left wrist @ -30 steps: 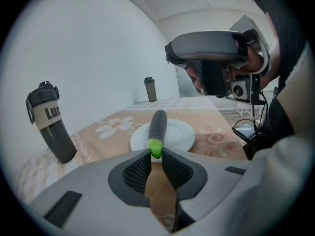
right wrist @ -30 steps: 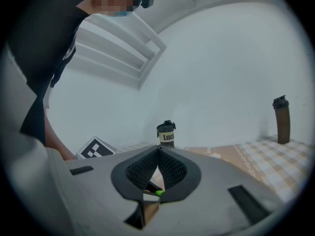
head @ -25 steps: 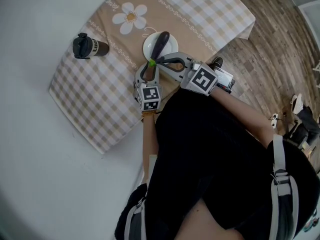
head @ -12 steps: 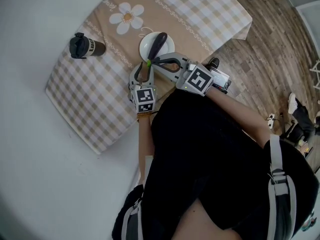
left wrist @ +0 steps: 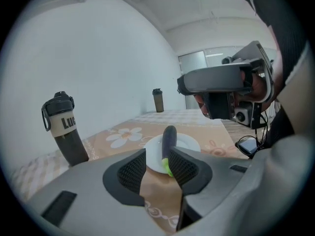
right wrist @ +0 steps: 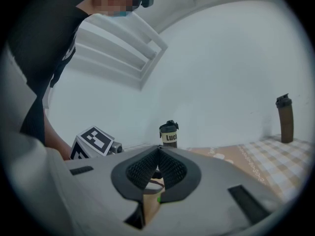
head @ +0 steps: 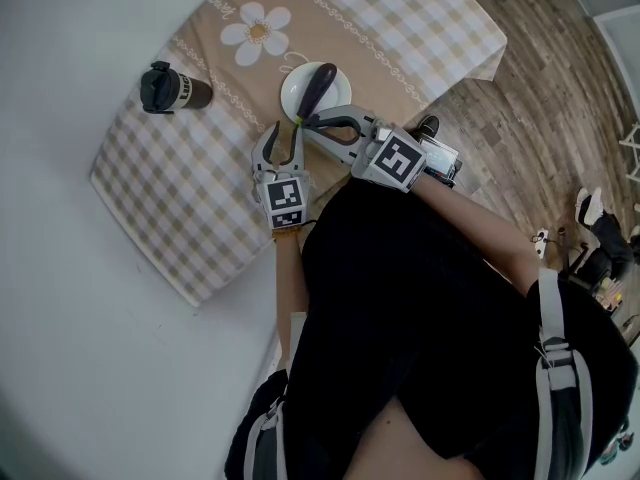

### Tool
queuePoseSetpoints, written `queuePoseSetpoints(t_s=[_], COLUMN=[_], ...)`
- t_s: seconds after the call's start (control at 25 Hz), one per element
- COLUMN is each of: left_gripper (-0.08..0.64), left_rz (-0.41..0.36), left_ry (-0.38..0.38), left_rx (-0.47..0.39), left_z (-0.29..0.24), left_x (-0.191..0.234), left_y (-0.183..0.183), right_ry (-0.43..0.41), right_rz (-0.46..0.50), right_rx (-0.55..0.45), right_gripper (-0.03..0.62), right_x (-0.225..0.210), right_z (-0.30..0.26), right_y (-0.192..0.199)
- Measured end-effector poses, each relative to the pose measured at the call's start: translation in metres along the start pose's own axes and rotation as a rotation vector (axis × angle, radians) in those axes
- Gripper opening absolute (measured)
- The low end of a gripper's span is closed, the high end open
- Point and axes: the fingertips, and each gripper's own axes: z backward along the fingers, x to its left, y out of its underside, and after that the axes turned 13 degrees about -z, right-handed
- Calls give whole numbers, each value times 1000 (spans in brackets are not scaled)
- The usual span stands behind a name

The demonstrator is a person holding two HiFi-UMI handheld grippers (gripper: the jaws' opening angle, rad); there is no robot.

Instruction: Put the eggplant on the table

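Observation:
A dark eggplant [head: 318,86] lies across a white plate [head: 335,96] on the checked tablecloth, its green stem [head: 298,121] poking over the near rim. My left gripper [head: 283,131] is open just short of the stem and slightly to its left, nothing between its fingers. In the left gripper view the eggplant [left wrist: 170,136] and plate [left wrist: 187,144] lie beyond the open left gripper [left wrist: 157,156]. My right gripper [head: 308,121] hovers by the stem end with its tips together. The right gripper [right wrist: 158,151] shows meeting pads with nothing seen between them.
A dark bottle [head: 172,90] stands on the cloth [head: 200,198] left of the plate. A second bottle [left wrist: 157,100] stands at the table's far end. A phone with a cable [left wrist: 251,144] lies near the right edge. Wooden floor [head: 540,88] borders the table.
My left gripper has drawn back from the eggplant's stem end, risen a little and shifted left, its jaws slightly wider. The eggplant stays on the plate. The right gripper has not moved.

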Motion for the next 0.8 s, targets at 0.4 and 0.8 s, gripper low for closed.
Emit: queuePoseSetpoints(t_s=[0.4, 0.8], left_gripper=[155, 66], left_rz=[55, 101], left_ry=[-56, -181], left_rx=[-103, -264], left_z=[14, 42], left_x=[21, 56], left_y=[-30, -75], right_ry=[11, 28], right_rz=[-3, 4], right_rx=[-7, -18], right_gripper=[6, 6], right_x=[-2, -8], right_z=[0, -1], right_y=[-4, -9])
